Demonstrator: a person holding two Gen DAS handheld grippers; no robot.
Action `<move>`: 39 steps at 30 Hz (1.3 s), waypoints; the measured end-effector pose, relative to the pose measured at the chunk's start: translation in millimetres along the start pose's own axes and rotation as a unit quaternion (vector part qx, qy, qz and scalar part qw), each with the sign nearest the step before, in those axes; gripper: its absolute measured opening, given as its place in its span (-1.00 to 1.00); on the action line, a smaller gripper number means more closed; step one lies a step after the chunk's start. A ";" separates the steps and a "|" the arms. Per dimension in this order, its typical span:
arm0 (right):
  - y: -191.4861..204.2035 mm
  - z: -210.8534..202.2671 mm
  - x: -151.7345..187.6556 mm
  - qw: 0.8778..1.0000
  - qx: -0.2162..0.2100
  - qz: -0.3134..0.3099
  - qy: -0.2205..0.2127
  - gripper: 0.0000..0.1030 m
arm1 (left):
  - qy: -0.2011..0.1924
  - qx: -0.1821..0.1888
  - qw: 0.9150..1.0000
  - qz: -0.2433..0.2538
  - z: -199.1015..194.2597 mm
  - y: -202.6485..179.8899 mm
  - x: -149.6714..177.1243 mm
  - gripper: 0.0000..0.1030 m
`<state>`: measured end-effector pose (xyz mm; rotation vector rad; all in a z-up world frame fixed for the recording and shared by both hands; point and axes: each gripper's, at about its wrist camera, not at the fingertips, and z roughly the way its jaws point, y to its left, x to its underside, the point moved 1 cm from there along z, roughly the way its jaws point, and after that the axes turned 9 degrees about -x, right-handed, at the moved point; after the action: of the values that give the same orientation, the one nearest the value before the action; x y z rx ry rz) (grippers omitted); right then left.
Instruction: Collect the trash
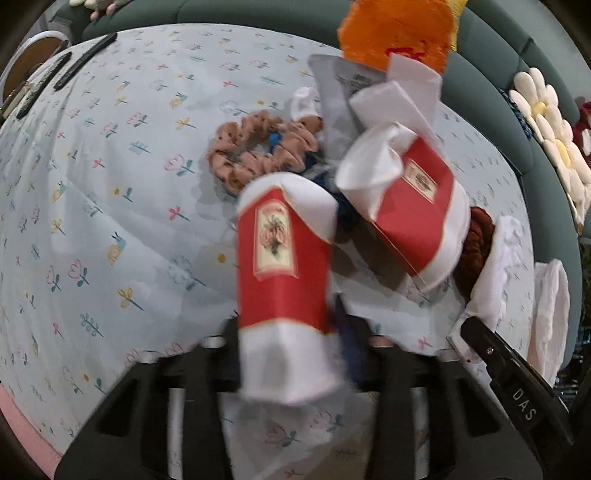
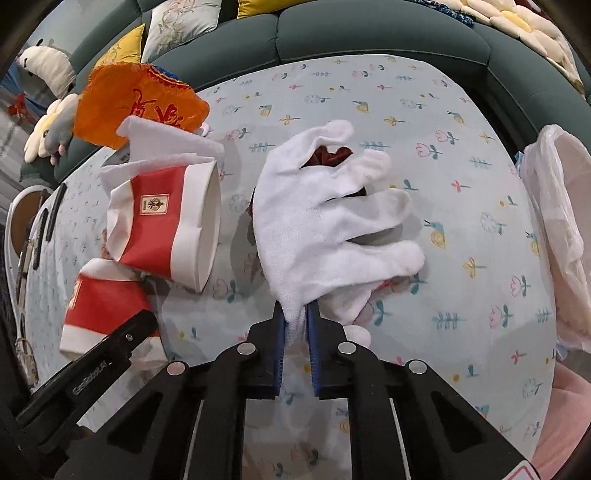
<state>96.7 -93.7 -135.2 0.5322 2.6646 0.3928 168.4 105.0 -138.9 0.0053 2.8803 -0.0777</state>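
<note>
My left gripper (image 1: 295, 354) is shut on a crushed red and white paper cup (image 1: 284, 273) and holds it above the flowered tablecloth; that cup also shows in the right wrist view (image 2: 99, 306). A second red and white cup (image 1: 410, 206) lies on its side behind it, also seen in the right wrist view (image 2: 166, 225). My right gripper (image 2: 295, 321) is shut on the cuff of a white cloth glove (image 2: 325, 225). A white plastic bag (image 2: 561, 229) sits at the table's right edge.
An orange wrapper (image 2: 133, 103), folded white paper (image 1: 402, 96), a tan scrunchie (image 1: 258, 151) and a dark red scrunchie (image 1: 476, 243) lie on the table (image 1: 110, 206). A green sofa (image 2: 369, 33) with cushions curves behind. Dark flat objects (image 1: 85, 59) lie at the far left.
</note>
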 end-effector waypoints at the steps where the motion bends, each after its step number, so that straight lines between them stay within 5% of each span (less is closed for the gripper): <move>1: -0.1 -3.7 1.7 1.000 -0.003 0.000 -0.003 -0.81 | 0.000 0.001 1.000 0.000 -0.4 -0.7 -0.1 -0.46; 19: -13.2 -109.1 3.6 0.994 -0.050 0.002 -0.098 -0.82 | -0.091 0.033 0.993 0.062 -98.8 -66.1 21.2 -0.51; 39: -137.7 -249.3 -9.5 0.972 -0.038 0.057 -0.225 -0.82 | -0.169 0.089 0.958 0.213 -190.5 -234.0 66.2 -0.51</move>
<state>-44.1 -267.8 41.0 0.6646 2.1809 0.3563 53.0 -118.7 40.2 0.5850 2.4579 -0.2310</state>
